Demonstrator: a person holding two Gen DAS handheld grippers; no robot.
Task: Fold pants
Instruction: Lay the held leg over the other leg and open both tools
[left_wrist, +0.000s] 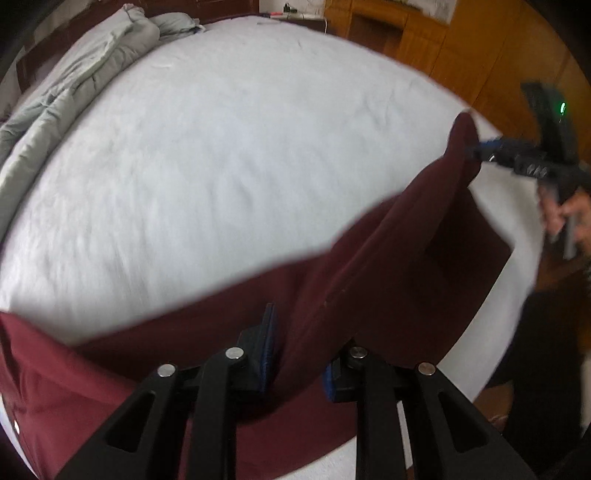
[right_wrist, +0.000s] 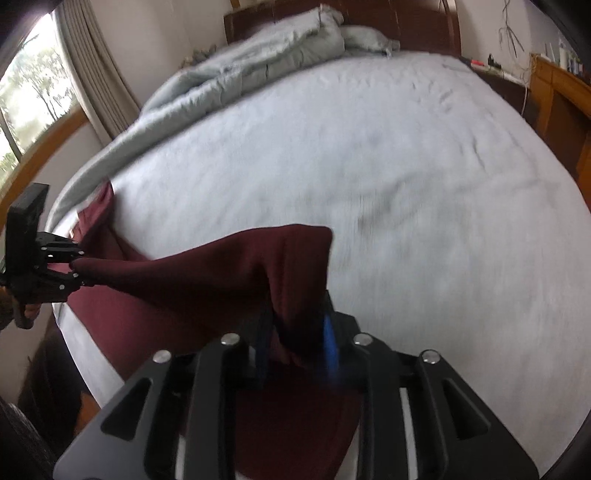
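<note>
Between the two grippers, the dark maroon cloth pants (right_wrist: 207, 269) are hanging in a taut band just above the white-sheeted bed (right_wrist: 406, 184), with the rest of the garment trailing down onto the sheet at the near edge. The left gripper (left_wrist: 299, 350) is pinching the fabric: in the right wrist view its fingers are sitting pressed together on a gathered point of cloth at the far left. The right gripper (right_wrist: 295, 332) is carrying a bunched fold between its blue-padded fingers (right_wrist: 330, 339), which are standing a little spread with the cloth draped between them; whether the pads are pressing on it firmly, I cannot tell through the blur.

The long axis of the held span is running from one gripper across to the other, roughly along the near edge of the bed, and the open sheet is lying beyond it, toward the rumpled grey duvet (right_wrist: 236, 70) by the headboard. Both hands are sitting equally close to the garment, one at each end. Judging from this, the coming move is depending on both ends travelling together so the span is landing flat and straight.
</note>
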